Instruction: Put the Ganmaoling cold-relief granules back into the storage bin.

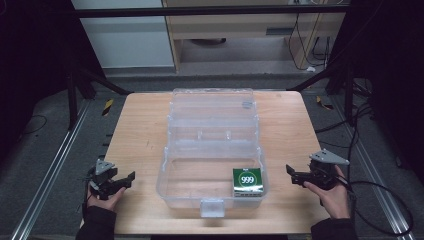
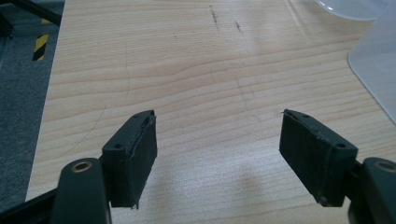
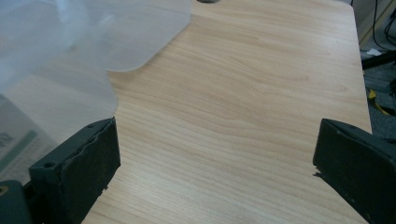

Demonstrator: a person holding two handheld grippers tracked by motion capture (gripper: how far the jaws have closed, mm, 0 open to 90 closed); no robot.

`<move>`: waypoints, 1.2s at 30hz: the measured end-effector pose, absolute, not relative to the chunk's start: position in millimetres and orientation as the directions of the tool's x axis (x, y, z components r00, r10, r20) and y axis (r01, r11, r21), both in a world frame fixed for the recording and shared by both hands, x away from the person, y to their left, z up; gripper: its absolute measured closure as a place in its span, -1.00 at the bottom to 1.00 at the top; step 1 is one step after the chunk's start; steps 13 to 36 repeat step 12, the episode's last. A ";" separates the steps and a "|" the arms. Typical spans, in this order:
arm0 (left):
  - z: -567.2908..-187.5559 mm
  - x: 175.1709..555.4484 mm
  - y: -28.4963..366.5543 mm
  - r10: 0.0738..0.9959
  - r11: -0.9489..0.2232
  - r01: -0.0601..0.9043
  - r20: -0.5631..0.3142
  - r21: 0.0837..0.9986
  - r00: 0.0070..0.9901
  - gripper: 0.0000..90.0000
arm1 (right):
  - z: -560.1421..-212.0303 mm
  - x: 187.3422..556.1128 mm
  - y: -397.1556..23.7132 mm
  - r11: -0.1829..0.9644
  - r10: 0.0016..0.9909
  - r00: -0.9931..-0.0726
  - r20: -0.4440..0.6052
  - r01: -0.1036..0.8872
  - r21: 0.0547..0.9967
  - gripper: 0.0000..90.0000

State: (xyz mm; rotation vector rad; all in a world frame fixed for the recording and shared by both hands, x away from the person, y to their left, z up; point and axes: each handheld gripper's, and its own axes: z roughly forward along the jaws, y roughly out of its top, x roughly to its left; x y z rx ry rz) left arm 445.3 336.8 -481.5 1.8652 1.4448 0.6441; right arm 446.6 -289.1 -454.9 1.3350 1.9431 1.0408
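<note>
right gripper (image 1: 295, 175): jaws apart, empty, lower right of frame | left gripper (image 1: 127, 180): jaws apart, empty, lower left | green box (image 1: 248, 182): inside clear case (image 1: 172, 187), front right corner | advice: probably close the lid; approach it from both sides evenly.

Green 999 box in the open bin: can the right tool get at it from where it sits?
Probably yes. The green 999 box lies in the clear bin's near right corner, lid open, nothing above it. The right tool, jaws open, would have to go over the bin wall between them.
</note>
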 end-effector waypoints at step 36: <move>-483.5 446.6 338.2 0.968 -0.153 0.634 -0.014 0.758 0.251 -0.43 | -480.7 451.9 -308.7 0.156 0.967 -0.254 -0.011 0.558 0.815 -0.99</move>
